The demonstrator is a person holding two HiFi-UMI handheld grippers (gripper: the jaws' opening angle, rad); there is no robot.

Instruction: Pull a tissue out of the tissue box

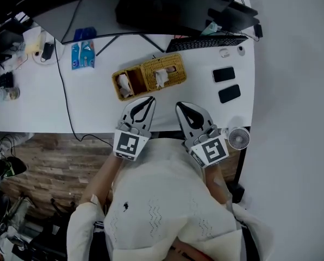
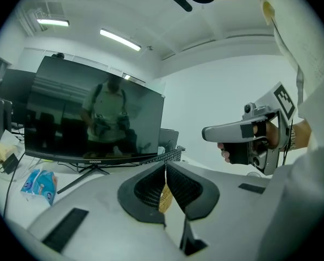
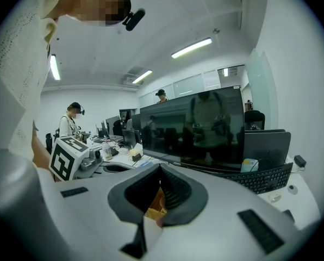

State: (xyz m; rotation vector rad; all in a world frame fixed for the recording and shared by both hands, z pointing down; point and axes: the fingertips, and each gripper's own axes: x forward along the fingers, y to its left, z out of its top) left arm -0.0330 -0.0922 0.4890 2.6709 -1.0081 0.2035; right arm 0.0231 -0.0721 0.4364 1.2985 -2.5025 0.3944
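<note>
The woven tissue box (image 1: 163,72) stands mid-desk with a white tissue (image 1: 160,78) poking up from its slot. Both grippers hover near the desk's front edge, just short of the box. My left gripper (image 1: 150,99) is shut and holds nothing, its tips pointing at the box's left part. My right gripper (image 1: 179,105) is likewise shut and empty, a little right of the tissue. In the left gripper view the jaws meet (image 2: 164,170) and only a sliver of wicker (image 2: 164,200) shows between them. The right gripper view shows the same: jaws together (image 3: 160,185), a strip of wicker (image 3: 154,205) below.
A monitor (image 1: 167,10) and keyboard (image 1: 205,42) stand behind the box. Two dark phones (image 1: 223,74) (image 1: 229,93) lie to the right, and a small fan (image 1: 238,138) sits at the desk's right front corner. A blue packet (image 1: 83,53) and a black cable (image 1: 64,91) are to the left.
</note>
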